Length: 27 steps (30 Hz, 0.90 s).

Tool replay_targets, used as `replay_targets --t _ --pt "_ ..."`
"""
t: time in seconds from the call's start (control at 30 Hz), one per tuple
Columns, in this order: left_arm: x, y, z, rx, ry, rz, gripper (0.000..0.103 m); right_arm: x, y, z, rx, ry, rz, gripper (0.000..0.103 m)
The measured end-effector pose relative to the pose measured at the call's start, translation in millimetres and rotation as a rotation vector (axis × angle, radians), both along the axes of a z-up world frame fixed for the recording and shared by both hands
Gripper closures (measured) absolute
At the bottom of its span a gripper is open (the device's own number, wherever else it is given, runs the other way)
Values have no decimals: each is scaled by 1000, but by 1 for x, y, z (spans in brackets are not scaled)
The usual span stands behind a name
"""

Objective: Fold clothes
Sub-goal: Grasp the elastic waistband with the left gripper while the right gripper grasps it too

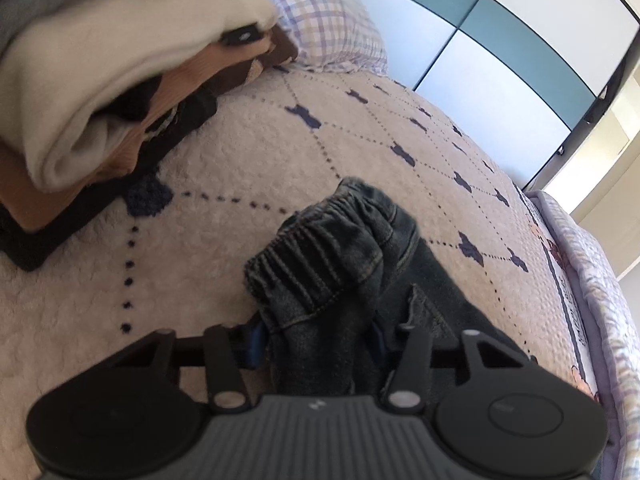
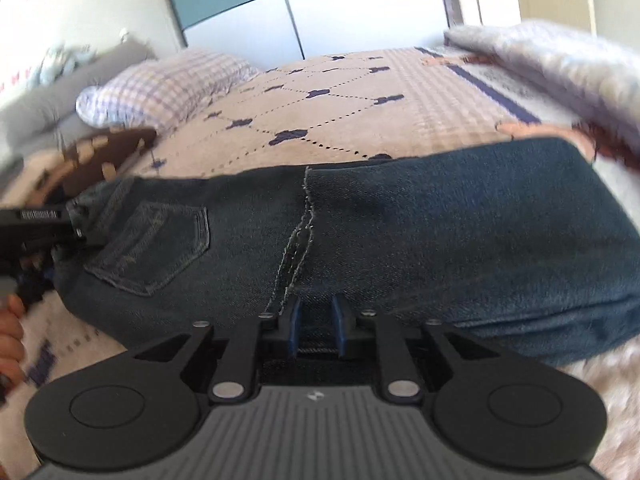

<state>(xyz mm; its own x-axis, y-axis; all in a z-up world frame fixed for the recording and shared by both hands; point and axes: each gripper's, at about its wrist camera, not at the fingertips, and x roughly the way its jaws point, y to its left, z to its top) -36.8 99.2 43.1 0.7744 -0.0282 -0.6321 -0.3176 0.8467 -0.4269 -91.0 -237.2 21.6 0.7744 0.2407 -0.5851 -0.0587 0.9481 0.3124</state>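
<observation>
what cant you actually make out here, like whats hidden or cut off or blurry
- Left wrist view: lower garments in the folded stack are covered by the cream top and cut off by the edge.
- Left wrist view: the left gripper pads are buried in the bunched jeans.
- Right wrist view: the quilt at upper right is motion-blurred.
- Right wrist view: the hand is cut off by the left edge.

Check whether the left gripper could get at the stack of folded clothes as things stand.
Probably not yet. The left gripper has its fingers closed on the bunched waistband of the jeans, so it is occupied. The stack of folded clothes lies beyond on the bedspread, with nothing between.
</observation>
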Motion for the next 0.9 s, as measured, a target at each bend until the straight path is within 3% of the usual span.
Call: replay_targets --t 0.23,0.4,0.53,0.67,0.77,0.83,0.9 --pt "-6 -44 51 77 -128 -53 70 -20 -25 5 169 -11 -32 84" --pt "-25 -109 85 204 -291 -208 72 -39 -62 13 280 -35 -139 81" --pt "-41 -175 89 315 -400 -357 72 -60 -103 20 370 -74 -262 75" --pt "-48 -256 60 372 -362 -626 72 -72 -136 23 415 -87 -354 72" --pt "-49 -291 31 393 -232 -840 71 -77 -156 23 432 -85 -421 68" --pt "-56 -284 26 425 -272 -861 67 -80 -158 23 394 -73 -407 65" --pt "-53 -264 35 338 -278 -875 63 -81 -160 21 378 -66 -399 62"
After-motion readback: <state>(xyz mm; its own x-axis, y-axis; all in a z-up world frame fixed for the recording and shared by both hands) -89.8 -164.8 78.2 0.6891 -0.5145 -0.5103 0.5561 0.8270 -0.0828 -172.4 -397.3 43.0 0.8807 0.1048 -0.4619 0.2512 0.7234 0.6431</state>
